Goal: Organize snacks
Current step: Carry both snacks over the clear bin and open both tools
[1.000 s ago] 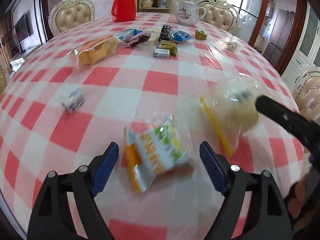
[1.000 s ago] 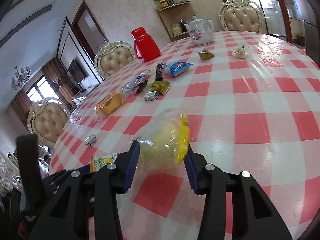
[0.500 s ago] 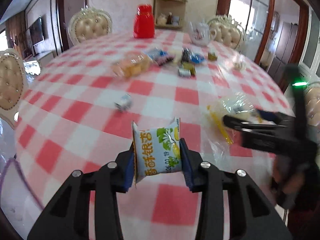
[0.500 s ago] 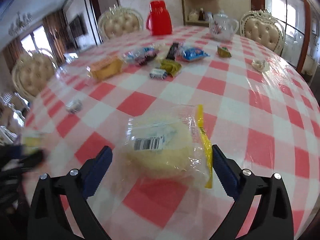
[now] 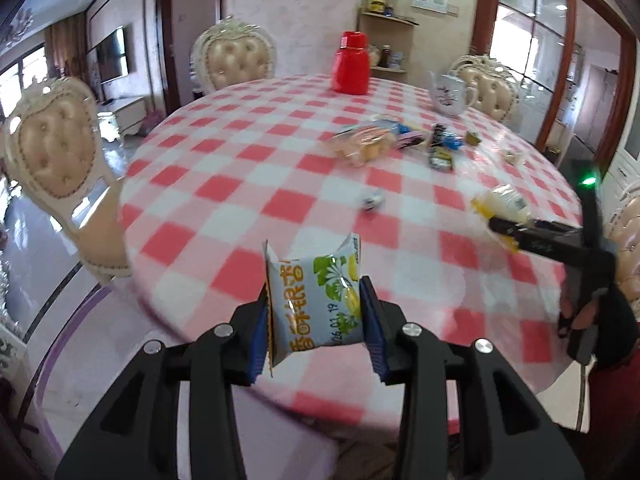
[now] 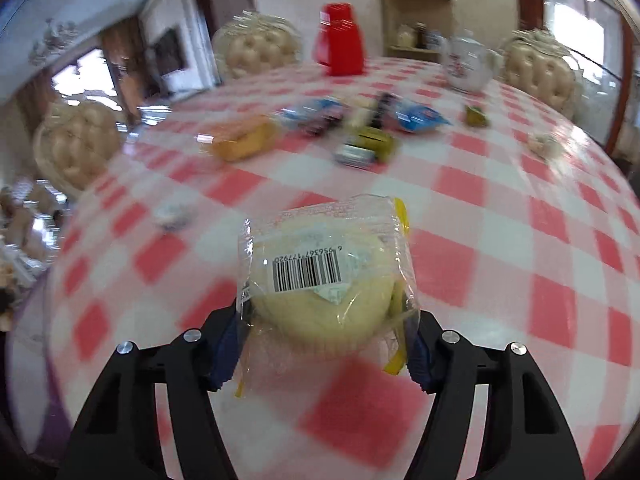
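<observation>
Between blue pads: crinkly foil packet [image 5: 314, 300].

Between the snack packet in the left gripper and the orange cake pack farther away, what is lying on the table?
In the left wrist view, one small wrapped candy lies on the tablecloth; otherwise nothing.

- Near half of round checked table [image 5: 248, 184] bare, open for passage from left edge to middle.
- Small wrapped candy [image 5: 373, 201] alone mid-table, only obstacle there.
- Snack cluster [image 6: 360, 128] crowds far middle: orange cake pack [image 6: 244, 140], blue packets, dark bars, little gaps between.
- Red thermos [image 5: 351, 65] and teapot [image 5: 450, 94] stand tall at far rim, blocking reach behind the cluster.
- Padded chairs [image 5: 52, 148] ring the table edge; floor gap at left.
- Right gripper [image 5: 504, 222] with bagged cake [image 6: 324, 280] occupies right side.
</observation>
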`<state>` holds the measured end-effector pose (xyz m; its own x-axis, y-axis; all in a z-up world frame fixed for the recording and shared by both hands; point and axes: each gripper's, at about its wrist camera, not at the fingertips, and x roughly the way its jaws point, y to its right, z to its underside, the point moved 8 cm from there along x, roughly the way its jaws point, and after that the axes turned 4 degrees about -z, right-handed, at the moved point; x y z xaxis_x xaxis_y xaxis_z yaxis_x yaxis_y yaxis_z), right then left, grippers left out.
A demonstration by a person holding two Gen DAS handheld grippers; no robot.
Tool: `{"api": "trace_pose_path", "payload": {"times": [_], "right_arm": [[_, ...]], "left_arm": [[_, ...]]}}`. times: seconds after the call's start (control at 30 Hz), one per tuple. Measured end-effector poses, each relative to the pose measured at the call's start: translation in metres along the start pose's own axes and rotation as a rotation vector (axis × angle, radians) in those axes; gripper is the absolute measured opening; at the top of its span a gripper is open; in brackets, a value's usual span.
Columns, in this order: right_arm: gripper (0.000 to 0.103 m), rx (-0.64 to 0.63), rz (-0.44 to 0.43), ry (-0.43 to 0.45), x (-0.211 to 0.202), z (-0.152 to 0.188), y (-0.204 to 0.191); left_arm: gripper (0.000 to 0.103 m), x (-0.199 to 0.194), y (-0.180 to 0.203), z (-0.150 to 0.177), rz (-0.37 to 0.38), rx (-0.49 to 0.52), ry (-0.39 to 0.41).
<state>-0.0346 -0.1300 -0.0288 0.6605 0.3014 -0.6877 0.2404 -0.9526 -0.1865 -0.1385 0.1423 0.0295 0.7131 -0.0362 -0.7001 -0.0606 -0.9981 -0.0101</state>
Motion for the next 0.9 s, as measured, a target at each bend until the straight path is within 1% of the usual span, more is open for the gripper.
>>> {"api": "trace_pose_path", "payload": {"times": [0.1,0.2,0.33,0.37,0.47,0.6,0.67,0.7,0.73,0.77,0.8,0.83,0.9], "right_arm": [[0.065,-0.066,-0.105,0.008,-0.008,0.000,-0.050],[0.066,-0.162,-0.210,-0.003,-0.012,0.007,-0.112],[0.066,-0.295,-0.329,-0.028,-0.017,0.026,-0.192],[0.066,-0.321,-0.353,-0.035,-0.019,0.031,-0.207],[0.066,-0.437,-0.449,-0.070,-0.027,0.053,-0.265],[0.067,-0.519,-0.525,-0.127,-0.028,0.077,-0.311],[0.070,-0.557,-0.555,-0.164,-0.025,0.091,-0.328],[0.070,-0.566,-0.572,-0.183,-0.024,0.097,-0.333],[0.073,-0.574,-0.598,-0.204,-0.024,0.104,-0.338],[0.080,-0.582,-0.628,-0.221,-0.024,0.110,-0.344],[0.082,-0.587,-0.643,-0.218,-0.026,0.113,-0.346],[0.083,-0.592,-0.652,-0.199,-0.029,0.112,-0.347],[0.083,-0.582,-0.652,-0.148,-0.036,0.104,-0.339]], "left_arm": [[0.041,0.002,-0.027,0.011,-0.033,-0.030,-0.024],[0.042,0.000,-0.054,0.018,-0.083,-0.043,-0.044],[0.042,-0.004,-0.087,0.028,-0.150,-0.036,-0.071],[0.042,-0.005,-0.093,0.031,-0.165,-0.031,-0.079],[0.042,-0.008,-0.122,0.048,-0.214,-0.043,-0.111],[0.043,-0.015,-0.155,0.068,-0.248,-0.106,-0.139],[0.046,-0.013,-0.170,0.074,-0.278,-0.134,-0.149],[0.049,-0.011,-0.174,0.074,-0.294,-0.143,-0.151],[0.065,-0.010,-0.181,0.075,-0.326,-0.159,-0.155],[0.077,-0.011,-0.187,0.075,-0.359,-0.181,-0.148],[0.088,-0.012,-0.190,0.075,-0.379,-0.198,-0.136],[0.089,-0.014,-0.193,0.074,-0.395,-0.212,-0.122],[0.090,-0.013,-0.190,0.073,-0.400,-0.211,-0.117]]}}
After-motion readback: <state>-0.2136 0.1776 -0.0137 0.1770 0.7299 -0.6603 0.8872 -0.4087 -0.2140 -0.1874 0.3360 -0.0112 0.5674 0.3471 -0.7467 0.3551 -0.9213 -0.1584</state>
